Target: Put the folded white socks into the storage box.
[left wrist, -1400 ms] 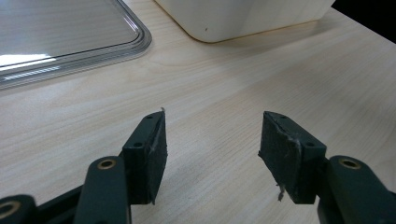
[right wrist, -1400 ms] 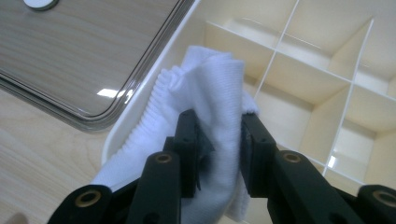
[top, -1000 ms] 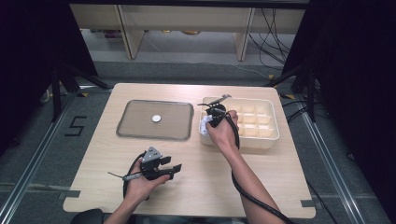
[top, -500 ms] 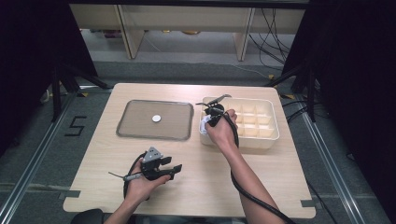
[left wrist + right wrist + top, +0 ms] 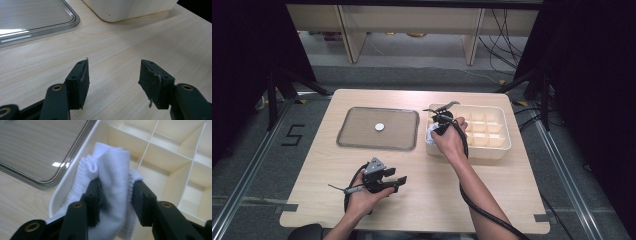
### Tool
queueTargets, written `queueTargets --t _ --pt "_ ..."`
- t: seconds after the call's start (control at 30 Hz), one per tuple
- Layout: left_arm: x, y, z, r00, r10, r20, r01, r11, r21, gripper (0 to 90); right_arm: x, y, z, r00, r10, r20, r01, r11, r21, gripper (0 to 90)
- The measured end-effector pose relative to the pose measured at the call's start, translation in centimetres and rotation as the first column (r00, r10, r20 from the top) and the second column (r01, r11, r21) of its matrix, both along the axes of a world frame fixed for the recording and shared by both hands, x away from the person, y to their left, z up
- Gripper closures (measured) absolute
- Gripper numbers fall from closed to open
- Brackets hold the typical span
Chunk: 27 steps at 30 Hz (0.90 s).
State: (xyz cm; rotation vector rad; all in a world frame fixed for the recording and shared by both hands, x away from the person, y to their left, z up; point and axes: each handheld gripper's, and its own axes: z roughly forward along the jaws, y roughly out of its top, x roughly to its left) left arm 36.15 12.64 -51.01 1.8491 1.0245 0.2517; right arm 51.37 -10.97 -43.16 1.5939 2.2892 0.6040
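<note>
Since the earlier frame nothing has shifted on the bench (image 5: 492,200); both hands sit as before, but the right gripper (image 5: 116,192) jaws have just been opening. White sock (image 5: 110,177) sits between them, pads touching its sides w/ no clear squeeze, over the divided box (image 5: 499,131) rim nearest the clear tray (image 5: 362,142). Box cells beyond lie free. Right forearm reaches fwd. Left gripper (image 5: 113,82) rests low near the front edge, jaws spread, nothing between.

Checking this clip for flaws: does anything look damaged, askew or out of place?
The left tool's pads are frayed, with torn edges. A white sock between the right tool's just-opening jaws drapes over the compartment box's rim rather than sitting in a cell.
</note>
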Motion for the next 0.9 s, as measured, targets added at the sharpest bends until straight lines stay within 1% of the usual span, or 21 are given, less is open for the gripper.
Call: queueTargets --t 0.03,0.1,0.13,0.2,0.23,0.27,0.3,0.33,0.37,0.4,0.47,0.5,0.53,0.6,0.63,0.7,0.77,0.8,0.83,0.87,0.9 --pt "0.1 0.1 -0.1 0.9999 -0.01 0.003 0.01 0.9999 -0.004 40.6 0.1 -0.2 0.0 0.9998 0.016 0.012 -0.016 0.9998 -0.008 58.2" --pt "0.1 0.1 -0.1 0.9999 -0.01 0.003 0.01 0.9999 -0.005 40.6 0.0 -0.2 0.2 0.9999 -0.011 0.008 0.011 0.9999 0.002 55.0" --pt "0.1 0.1 -0.1 0.9999 -0.011 0.002 0.011 0.9999 -0.005 40.6 0.0 -0.4 0.3 0.9999 0.004 0.014 -0.004 1.0 0.008 53.8" --pt "0.0 0.0 -0.1 1.0 -0.005 0.004 0.005 1.0 -0.008 40.5 0.0 -0.6 0.4 0.9998 0.008 0.02 -0.009 0.9998 0.019 51.5" --pt "0.0 0.0 0.0 1.0 -0.003 0.005 0.003 1.0 -0.009 40.6 0.0 -0.6 0.5 0.9999 -0.007 0.008 0.006 0.9994 0.034 50.8" --pt "0.0 0.0 0.0 1.0 0.001 0.004 -0.001 0.9999 -0.011 40.6 -0.2 -0.5 0.7 0.9988 -0.047 -0.012 0.047 0.9979 0.045 50.1" --pt "0.0 0.1 0.0 1.0 0.0 0.006 0.0 1.0 -0.006 40.6 0.0 -0.9 0.6 0.9997 0.001 0.023 -0.002 0.9991 0.042 49.7" --pt "0.0 0.1 0.1 1.0 0.002 0.005 -0.002 1.0 -0.006 40.6 -0.3 -0.7 0.9 0.9989 -0.042 -0.023 0.043 0.9969 0.065 49.7" --pt "0.0 0.1 0.1 1.0 0.005 0.004 -0.005 1.0 -0.009 40.6 -0.4 -0.7 1.1 0.9987 -0.043 -0.027 0.045 0.9955 0.084 49.9" --pt "0.0 0.1 0.1 1.0 0.004 0.005 -0.004 1.0 -0.008 40.6 -0.5 -0.8 1.3 0.9983 -0.05 -0.03 0.052 0.9937 0.099 50.7" --pt "0.0 0.1 0.1 1.0 0.003 0.004 -0.003 1.0 -0.008 40.6 -0.6 -1.0 1.8 0.9991 -0.032 -0.026 0.035 0.994 0.103 54.0" --pt "0.0 0.1 0.1 1.0 0.002 0.006 -0.002 1.0 -0.007 40.6 -0.6 -1.0 2.0 0.9986 -0.038 -0.036 0.042 0.9928 0.112 55.6" --pt "0.0 0.1 0.1 1.0 -0.002 0.002 0.002 1.0 -0.008 40.6 -0.6 -1.2 2.1 0.9991 -0.029 -0.031 0.033 0.9929 0.114 58.1" --pt "0.0 0.1 0.1 0.9999 0.001 0.01 -0.001 1.0 -0.005 40.6 -0.6 -1.3 2.2 0.9985 -0.027 -0.048 0.033 0.9913 0.127 62.1" --pt "0.0 0.1 0.1 1.0 0.001 0.0 -0.001 0.9999 -0.01 40.6 -0.6 -1.4 2.2 0.9982 -0.026 -0.055 0.033 0.9909 0.131 63.8" --pt "0.0 0.1 0.1 1.0 0.008 0.0 -0.008 0.9999 -0.013 40.6 -0.5 -1.6 2.1 0.9982 -0.014 -0.058 0.021 0.9923 0.122 69.3" --pt "0.0 0.1 0.1 1.0 -0.006 0.001 0.006 1.0 -0.006 40.6 -0.5 -1.7 2.0 0.9973 -0.014 -0.072 0.023 0.9923 0.122 74.0" --pt "0.0 0.1 0.1 1.0 -0.007 0.004 0.007 0.9999 -0.01 40.6 -0.5 -1.6 1.9 0.996 -0.017 -0.087 0.028 0.9908 0.132 76.6" --pt "0.0 0.1 0.1 1.0 -0.003 0.007 0.003 0.9999 -0.01 40.6 -0.5 -1.5 1.9 0.9943 -0.036 -0.101 0.049 0.9901 0.131 79.2" --pt "0.0 0.1 0.1 1.0 0.001 0.008 -0.001 1.0 -0.009 40.6 -0.5 -1.6 1.8 0.9959 -0.011 -0.089 0.022 0.9918 0.126 80.8" --pt "0.0 0.1 0.1 1.0 0.001 0.008 -0.001 1.0 -0.009 40.6 -0.4 -1.5 1.8 0.9949 -0.013 -0.1 0.025 0.9917 0.126 81.5"
